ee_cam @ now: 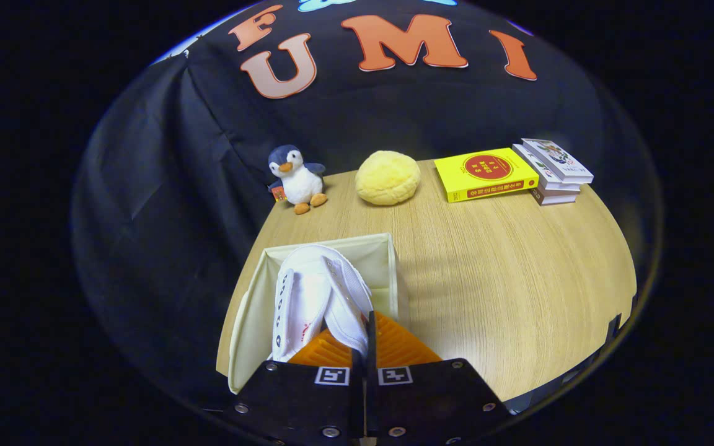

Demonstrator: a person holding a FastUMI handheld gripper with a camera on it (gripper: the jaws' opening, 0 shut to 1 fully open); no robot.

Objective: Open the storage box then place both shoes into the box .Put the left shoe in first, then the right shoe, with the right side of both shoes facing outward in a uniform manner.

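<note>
Two white canvas shoes (317,297), one cream fabric storage box (251,310), one plush penguin (295,178), one yellow round cushion (388,178), one yellow book (486,173), three stacked books (554,170), one gripper (366,334) with orange fingers closed on a shoe

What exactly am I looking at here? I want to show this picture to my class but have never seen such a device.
The camera rides on a hand-held two-finger gripper and looks forward along its orange fingers. They are closed on the edge of a white shoe, held over an open cream storage box where another white shoe already sits. The box stands on a wooden table. Beyond it lie a toy penguin, a yellow plush bun, a yellow book and a small stack of books.
</note>
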